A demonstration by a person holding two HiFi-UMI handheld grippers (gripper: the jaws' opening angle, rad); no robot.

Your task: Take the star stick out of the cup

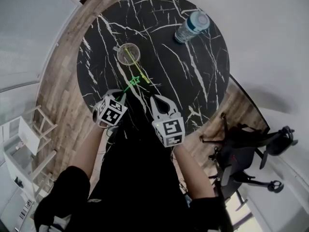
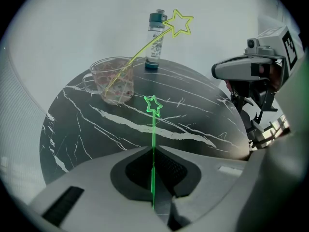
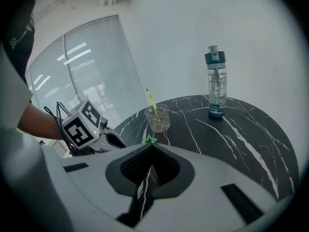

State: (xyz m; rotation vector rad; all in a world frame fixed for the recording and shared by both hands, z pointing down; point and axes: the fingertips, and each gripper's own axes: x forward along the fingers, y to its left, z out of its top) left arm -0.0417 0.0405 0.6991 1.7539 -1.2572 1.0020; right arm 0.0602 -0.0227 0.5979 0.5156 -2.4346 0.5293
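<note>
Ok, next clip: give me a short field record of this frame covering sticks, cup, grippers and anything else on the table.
table: round, black marble
cup: clear glass, upright on table
yellow star stick: leaning in cup
green star stick: outside cup, star end pointing towards cup
left gripper: shut on green star stick
right gripper: jaws together, nothing held
bottle: upright, beyond cup

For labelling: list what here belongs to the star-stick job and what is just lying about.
Job: green stick, gripped in the left claw, out of the cup; yellow stick, in the cup.
Lying about: bottle; chair on the floor.
</note>
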